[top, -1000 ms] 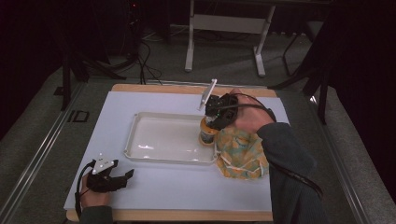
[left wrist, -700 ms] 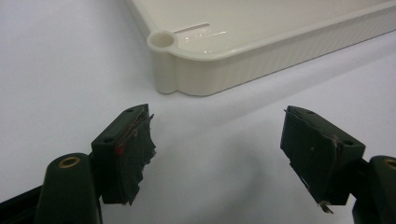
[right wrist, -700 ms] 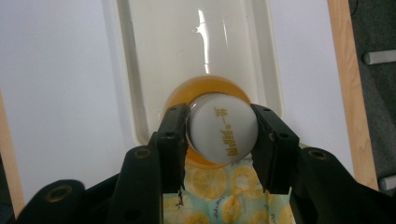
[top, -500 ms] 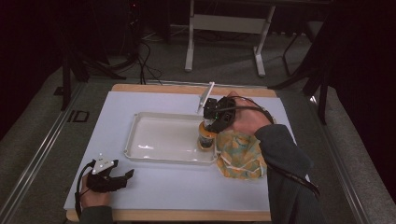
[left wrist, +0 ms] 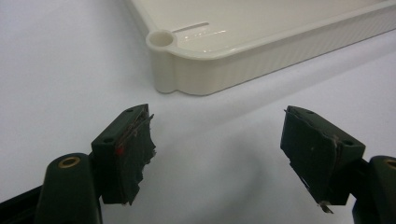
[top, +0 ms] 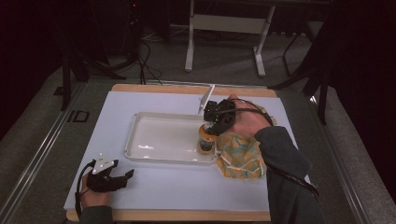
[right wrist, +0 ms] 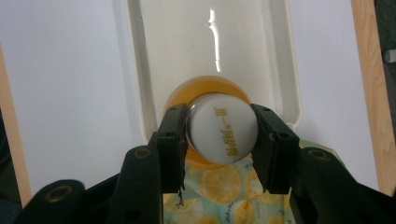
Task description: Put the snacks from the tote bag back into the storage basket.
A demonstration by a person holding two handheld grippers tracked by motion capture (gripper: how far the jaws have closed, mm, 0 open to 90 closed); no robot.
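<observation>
- The right gripper [right wrist: 219,140] grasps a small bottle [top: 205,140] by its white cap [right wrist: 223,129]; the two black jaws press on opposite sides of the cap, so the bottle hangs upright and its orange body stays free below.
- The bottle is over the right end of the cream tray [top: 140,144], just inside the rim near the cloth. I judge it is being set down into the tray – whether its base already touches the tray floor I cannot tell.
- A grip from above on the cap (the narrowest part) probably keeps the jaws clear of the tray wall.
- The lemon-print cloth [top: 240,156] lies on the white table [top: 93,121] beside the tray's right edge, under the person's right wrist.
- The right hand [top: 245,122] reaches forward with the sleeve crossing the cloth, and the gripper points straight down.
- The left gripper [left wrist: 219,140] is released – its jaws stand wide apart with nothing between them. It rests low on the table near the front left corner, pointing toward the tray's corner, apart from it; I think it just waits.
</observation>
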